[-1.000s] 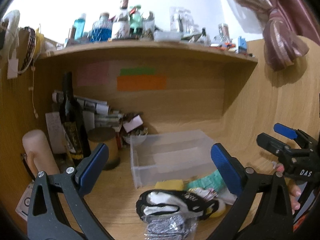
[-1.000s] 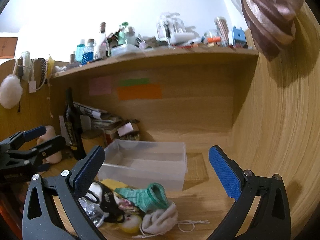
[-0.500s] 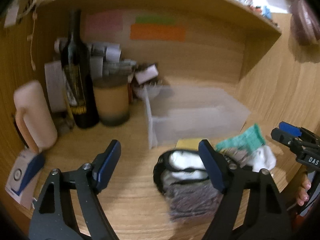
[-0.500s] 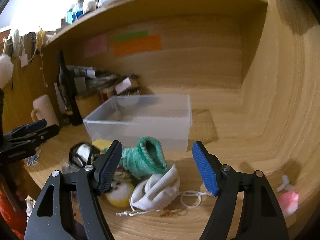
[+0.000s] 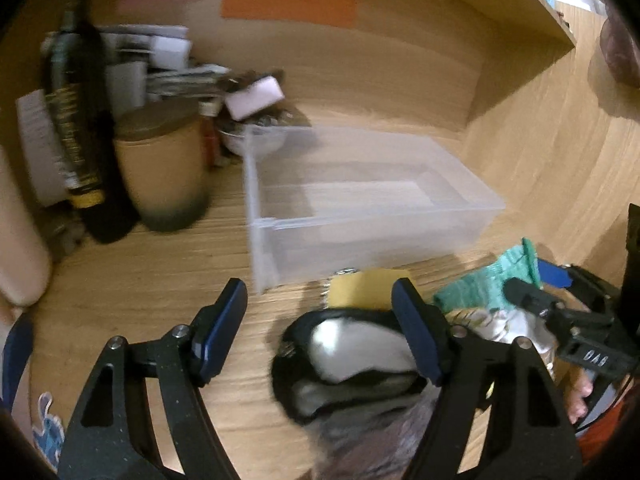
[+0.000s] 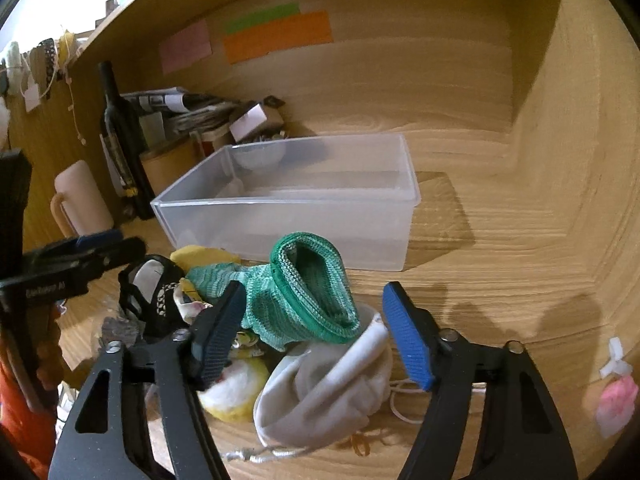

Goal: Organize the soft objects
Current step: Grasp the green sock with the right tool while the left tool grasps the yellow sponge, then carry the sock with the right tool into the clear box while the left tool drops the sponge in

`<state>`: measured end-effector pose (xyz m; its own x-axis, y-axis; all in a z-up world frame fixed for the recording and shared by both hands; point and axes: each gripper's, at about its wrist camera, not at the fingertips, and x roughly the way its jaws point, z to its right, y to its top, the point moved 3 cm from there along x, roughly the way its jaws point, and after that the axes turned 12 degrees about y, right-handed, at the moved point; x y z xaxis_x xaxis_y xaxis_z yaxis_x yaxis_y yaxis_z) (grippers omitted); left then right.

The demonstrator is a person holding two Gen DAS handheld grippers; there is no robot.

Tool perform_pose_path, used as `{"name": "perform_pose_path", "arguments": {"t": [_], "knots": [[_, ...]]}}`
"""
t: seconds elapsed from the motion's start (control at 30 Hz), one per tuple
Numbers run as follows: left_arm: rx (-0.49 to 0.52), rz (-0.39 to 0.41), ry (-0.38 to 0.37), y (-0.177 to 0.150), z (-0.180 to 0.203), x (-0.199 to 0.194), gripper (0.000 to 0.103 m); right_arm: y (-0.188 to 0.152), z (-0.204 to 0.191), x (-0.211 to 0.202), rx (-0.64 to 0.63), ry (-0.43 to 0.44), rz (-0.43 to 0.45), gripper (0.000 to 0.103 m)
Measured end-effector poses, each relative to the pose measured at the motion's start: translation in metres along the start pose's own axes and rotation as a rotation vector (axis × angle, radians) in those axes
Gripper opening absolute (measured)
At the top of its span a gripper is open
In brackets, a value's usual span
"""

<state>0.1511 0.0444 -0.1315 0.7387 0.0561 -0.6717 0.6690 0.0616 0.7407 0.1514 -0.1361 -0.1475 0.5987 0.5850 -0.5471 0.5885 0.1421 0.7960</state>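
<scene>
A pile of soft things lies on the wooden desk before a clear plastic bin (image 6: 288, 204), also in the left wrist view (image 5: 360, 208). The pile holds a green knit sock (image 6: 308, 284), a white drawstring pouch (image 6: 332, 384), a yellow-white plush ball (image 6: 236, 392), a yellow cloth (image 5: 366, 290) and a black-and-white padded piece (image 5: 352, 356). My right gripper (image 6: 316, 328) is open, its jaws on either side of the green sock and just above the pouch. My left gripper (image 5: 320, 332) is open above the desk, its right finger over the black-and-white piece.
A dark wine bottle (image 6: 120, 136), a tan canister (image 5: 164, 172), a cream mug (image 6: 80, 200) and stacked papers (image 6: 188, 108) crowd the back left. A pink-and-white thing (image 6: 614, 396) lies at the far right. Wooden walls close in behind and on the right.
Both grippers have dropped and tilted down towards the pile. The right one now straddles the green sock; the left one has come close over the black-and-white piece. Both jaws have narrowed a little.
</scene>
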Motion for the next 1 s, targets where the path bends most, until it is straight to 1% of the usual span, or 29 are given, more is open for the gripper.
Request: {"name": "perform_pose_path", "arguments": {"t": [0.07,0.17,0.2,0.27,0.3,0.33,0.37,0.57,0.67,0.73,0.83,1.0], "knots": [[0.030,-0.046,-0.025,0.005,0.009,0.012,0.075,0.001,0.000,0.005,-0.008,0.000,-0.014,0.050],[0.076,-0.099,-0.033,0.007,0.021,0.026,0.075,0.001,-0.001,0.008,-0.018,0.009,-0.030,0.039],[0.086,-0.117,-0.031,0.007,0.024,0.030,0.075,0.002,-0.001,0.009,-0.020,0.012,-0.033,0.037],[0.094,-0.156,-0.035,0.005,0.027,0.040,0.075,0.002,0.000,0.010,-0.023,0.012,-0.037,0.028],[0.096,-0.168,-0.039,0.004,0.028,0.043,0.077,0.002,0.001,0.010,-0.024,0.010,-0.038,0.025],[0.101,-0.180,-0.040,0.002,0.029,0.046,0.080,0.002,0.002,0.010,-0.022,0.005,-0.037,0.019],[0.106,-0.183,-0.038,0.001,0.030,0.047,0.080,0.002,0.003,0.010,-0.019,0.002,-0.034,0.016],[0.143,-0.191,-0.048,-0.001,0.040,0.055,0.080,0.007,0.013,0.004,0.010,-0.009,0.015,0.014],[0.141,-0.177,-0.057,0.000,0.040,0.053,0.072,0.010,0.015,-0.001,0.009,-0.020,0.038,0.014],[0.142,-0.164,-0.067,0.000,0.042,0.051,0.059,0.012,0.016,-0.004,0.008,-0.028,0.051,0.014],[0.147,-0.152,-0.078,0.000,0.043,0.048,0.054,0.015,0.018,-0.007,0.013,-0.034,0.068,0.014],[0.158,-0.101,-0.060,0.000,0.043,0.035,0.050,0.020,0.018,-0.016,0.014,-0.037,0.103,0.013]]}}
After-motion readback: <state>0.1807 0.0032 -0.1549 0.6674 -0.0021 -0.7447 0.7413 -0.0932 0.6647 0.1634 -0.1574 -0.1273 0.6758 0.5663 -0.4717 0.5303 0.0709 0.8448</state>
